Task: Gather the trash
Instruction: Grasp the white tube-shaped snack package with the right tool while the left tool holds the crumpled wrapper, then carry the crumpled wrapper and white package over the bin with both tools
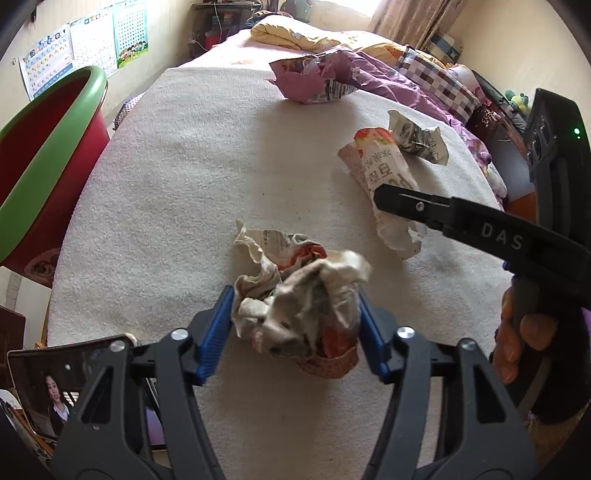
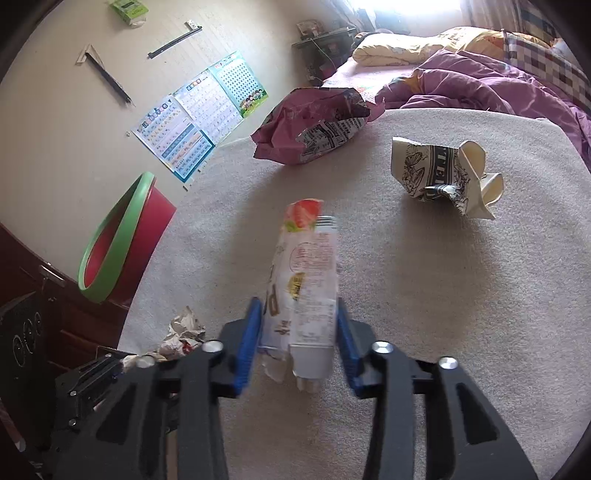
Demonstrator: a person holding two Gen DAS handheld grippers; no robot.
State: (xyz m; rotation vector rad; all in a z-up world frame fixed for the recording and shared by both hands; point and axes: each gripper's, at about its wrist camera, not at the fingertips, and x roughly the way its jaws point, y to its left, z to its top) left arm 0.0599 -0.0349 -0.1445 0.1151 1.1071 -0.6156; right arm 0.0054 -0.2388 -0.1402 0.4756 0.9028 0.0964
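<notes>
Both grippers clamped on trash over the bed, bin off the left edge.

Bed [image 1: 192, 177] with cream cover: wide bare stretch in the middle and toward the left edge, open room there. Purple quilt [image 2: 480, 85] and yellow pillow [image 1: 291, 33] heaped along the far and right side, closing that edge. Bin [image 1: 40, 177], red with green rim, stands just beside the bed's left edge, mouth open. Pink bag [image 2: 295, 136] lies far centre, near the quilt. Printed paper [image 2: 443, 173] lies right of centre, apart from the rest. Left gripper [image 1: 295, 321]: jaws pressed on both sides of a crumpled wrapper [image 1: 295, 291], low over the cover. Right gripper [image 2: 299, 347]: jaws clamped on a white carton [image 2: 310, 273] with strawberry print, carton pointing away. Phone [image 1: 48, 391] at near left corner.
</notes>
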